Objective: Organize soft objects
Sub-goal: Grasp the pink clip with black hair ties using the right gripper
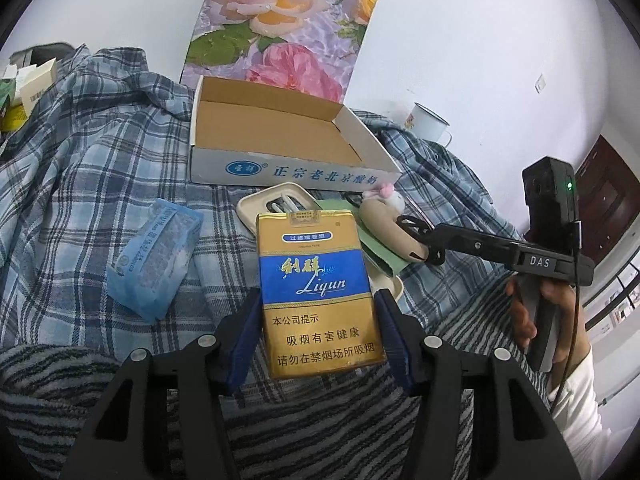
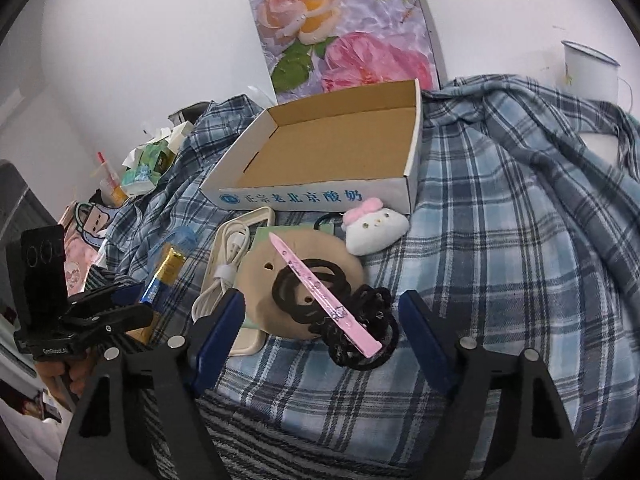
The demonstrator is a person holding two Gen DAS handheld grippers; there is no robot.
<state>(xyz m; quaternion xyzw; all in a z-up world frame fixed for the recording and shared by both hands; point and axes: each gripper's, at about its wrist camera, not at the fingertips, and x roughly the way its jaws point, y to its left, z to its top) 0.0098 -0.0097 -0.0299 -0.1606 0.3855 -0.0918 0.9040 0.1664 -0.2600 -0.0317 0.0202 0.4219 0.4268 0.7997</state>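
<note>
Right wrist view: the right gripper (image 2: 320,316) straddles, jaws wide, the near black elastic hair ties (image 2: 362,338) under a pink clip (image 2: 324,296) (light, floppy; pinch the bunched loops). The left gripper (image 1: 316,320) clamps a gold-and-blue cigarette pack (image 1: 316,288).

Your right gripper (image 2: 322,316) hangs open around the pink hair clip (image 2: 320,296) and black hair ties (image 2: 356,320) on the plaid cloth (image 2: 500,260), cardboard box (image 2: 320,196) behind them.

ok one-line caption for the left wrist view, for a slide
Left gripper shut on a gold and blue cigarette pack above plaid cloth, facing an empty cardboard box.
</note>
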